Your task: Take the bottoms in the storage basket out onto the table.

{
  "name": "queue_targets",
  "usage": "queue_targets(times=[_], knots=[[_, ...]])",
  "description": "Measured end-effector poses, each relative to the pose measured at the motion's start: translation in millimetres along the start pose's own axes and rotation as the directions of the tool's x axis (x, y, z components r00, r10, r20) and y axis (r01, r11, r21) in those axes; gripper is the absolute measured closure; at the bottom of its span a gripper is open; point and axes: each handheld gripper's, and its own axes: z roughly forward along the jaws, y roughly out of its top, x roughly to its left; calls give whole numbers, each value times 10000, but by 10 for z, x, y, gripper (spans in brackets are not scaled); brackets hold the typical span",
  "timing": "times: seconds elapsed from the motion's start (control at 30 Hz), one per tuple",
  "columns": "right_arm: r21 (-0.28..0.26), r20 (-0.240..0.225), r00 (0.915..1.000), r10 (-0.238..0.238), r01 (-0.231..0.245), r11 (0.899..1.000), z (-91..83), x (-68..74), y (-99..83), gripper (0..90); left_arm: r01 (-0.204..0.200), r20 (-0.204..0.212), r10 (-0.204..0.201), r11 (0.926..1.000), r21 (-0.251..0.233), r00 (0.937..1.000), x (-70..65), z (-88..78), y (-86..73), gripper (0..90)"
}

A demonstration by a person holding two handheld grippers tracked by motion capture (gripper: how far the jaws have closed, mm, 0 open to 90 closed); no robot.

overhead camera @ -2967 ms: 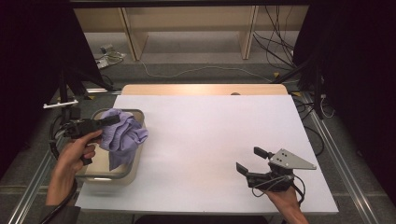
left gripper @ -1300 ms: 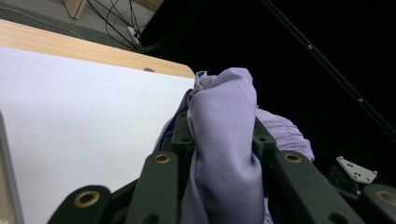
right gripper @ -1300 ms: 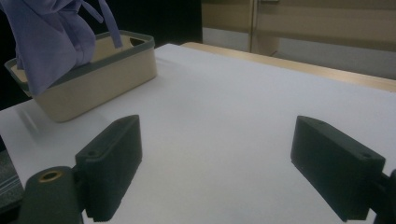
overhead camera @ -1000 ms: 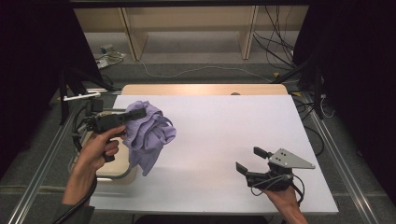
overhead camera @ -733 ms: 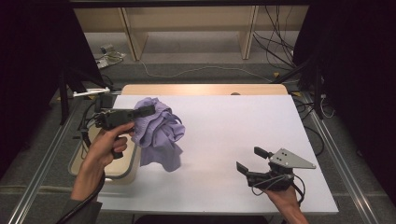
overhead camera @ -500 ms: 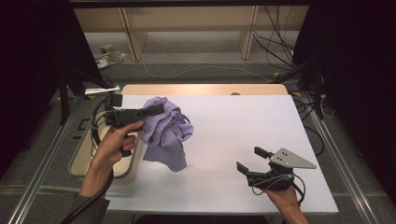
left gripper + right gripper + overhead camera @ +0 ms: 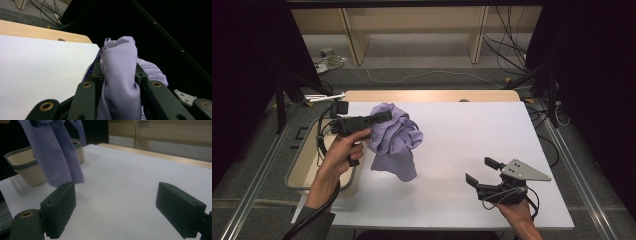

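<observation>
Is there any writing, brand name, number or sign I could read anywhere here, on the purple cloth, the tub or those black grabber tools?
None can be read: the purple cloth, the beige tub, the white table, the left gripper and the right gripper bear no legible text.
The grey plate on the right gripper carries small dots, not letters.

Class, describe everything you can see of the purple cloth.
The purple cloth is soft, thin lilac fabric, bunched and creased. The left gripper is shut on a thick fold at its top, so it hangs in folds, narrowing to a point above the white table, beside the beige tub. Nothing else touches it.
</observation>
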Motion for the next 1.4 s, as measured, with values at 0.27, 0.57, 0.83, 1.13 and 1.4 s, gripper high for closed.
queue_targets(times=[0.27, 0.57, 0.83, 1.13, 1.4], knots=[[52, -32, 10000, -18, 18, 10000, 13, 11, 2, 175, 27, -20, -27, 9997, 230, 10000, 26, 139, -74, 707], [58, -48, 10000, -24, 24, 10000, 12, 12, 2, 175, 155, -40, -154, 9996, 254, 9999, 34, 240, -140, 704], [59, -60, 10000, -17, 18, 10000, 18, 15, 1, 175, 331, 101, -333, 9991, 263, 9994, 32, 297, -178, 703], [71, -47, 10000, -19, 20, 10000, 14, 11, 2, 175, 203, 131, -209, 9988, 436, 9997, 6, 397, -241, 703], [65, -42, 10000, -14, 14, 10000, 14, 9, 2, 175, 374, 214, -382, 9985, 389, 9990, 15, 451, -281, 702]])
